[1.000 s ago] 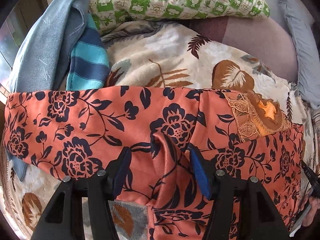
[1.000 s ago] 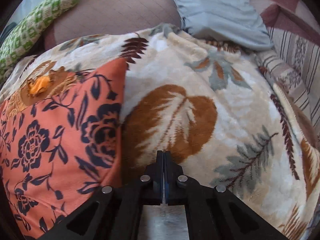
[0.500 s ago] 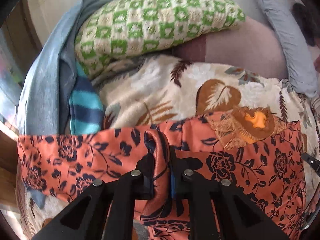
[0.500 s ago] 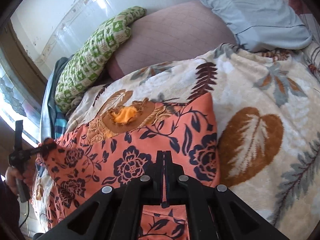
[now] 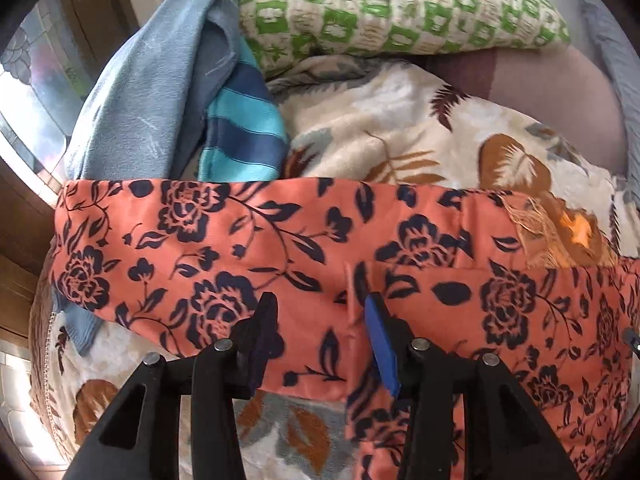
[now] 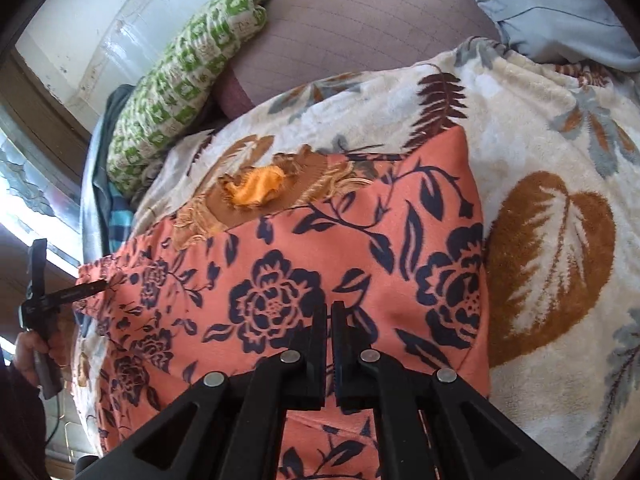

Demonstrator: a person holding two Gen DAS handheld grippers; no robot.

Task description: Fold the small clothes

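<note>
Leaf-print blanket [image 6: 552, 128] bears one orange floral garment [image 6: 304, 264], two pillows.

Surface: a bed is being covered by a leaf-print blanket [image 6: 540, 128].
On it: an orange floral garment [image 6: 320, 264] is being laid flat.
Far end: a green pillow [image 5: 400, 4] and blue clothes [image 5: 160, 92] are being kept.

The orange floral garment [image 5: 248, 248] is smooth matt cloth, lying on a plush, fuzzy leaf-print blanket [image 6: 552, 184].
</note>
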